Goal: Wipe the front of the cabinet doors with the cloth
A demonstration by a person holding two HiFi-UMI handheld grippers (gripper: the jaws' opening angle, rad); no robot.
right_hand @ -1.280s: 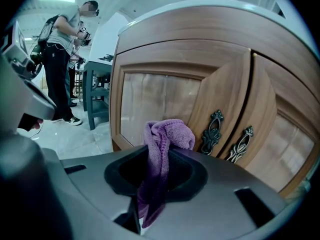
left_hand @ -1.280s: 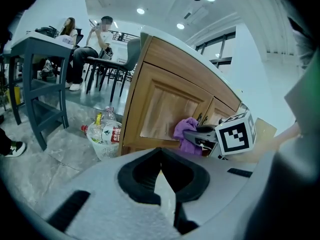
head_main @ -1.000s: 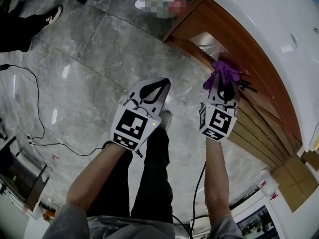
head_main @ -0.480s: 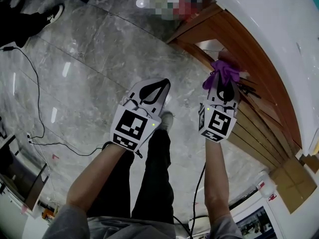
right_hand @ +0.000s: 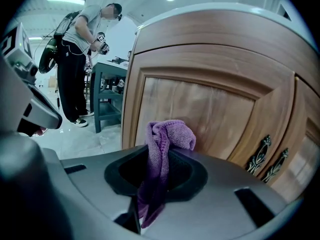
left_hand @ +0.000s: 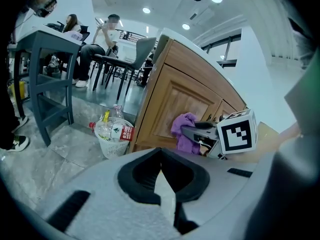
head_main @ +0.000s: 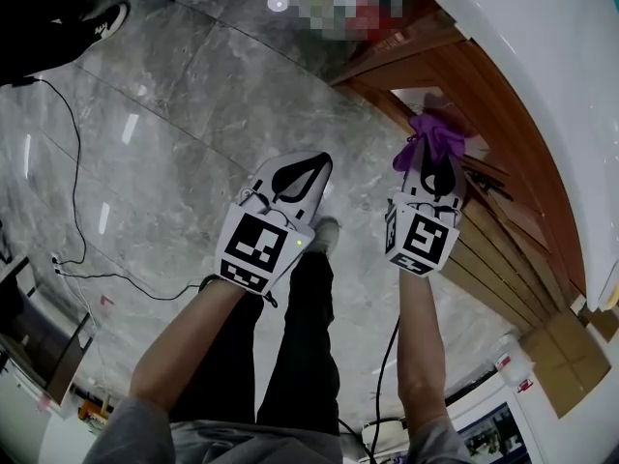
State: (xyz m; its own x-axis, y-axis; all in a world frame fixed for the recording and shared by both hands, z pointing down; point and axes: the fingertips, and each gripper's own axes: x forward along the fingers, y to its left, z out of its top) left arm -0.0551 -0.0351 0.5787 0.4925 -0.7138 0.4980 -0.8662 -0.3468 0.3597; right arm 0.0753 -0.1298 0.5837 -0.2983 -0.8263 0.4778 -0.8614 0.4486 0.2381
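Observation:
A purple cloth [right_hand: 164,143] is pinched in my right gripper [right_hand: 159,149], which is shut on it. The cloth's bunched end [head_main: 435,135] is pressed to the wooden cabinet door [right_hand: 200,114], on its flat panel left of the ornate metal handles [right_hand: 259,156]. From the left gripper view the same cloth [left_hand: 185,130] and the right gripper [left_hand: 210,134] show against the door [left_hand: 170,109]. My left gripper [head_main: 298,177] hangs over the floor, left of the right one, shut with nothing in it [left_hand: 161,181].
A white basket with bottles [left_hand: 114,136] stands on the marble floor [head_main: 174,133] at the cabinet's left corner. A white countertop [head_main: 551,75] caps the cabinet. Cables [head_main: 68,201] trail on the floor. Dark table and chairs [left_hand: 50,69], and people, stand farther off.
The head view has shifted a little, so cabinet and floor sit slightly differently. The right gripper with the cloth has crept a little up the door. The left gripper is unchanged.

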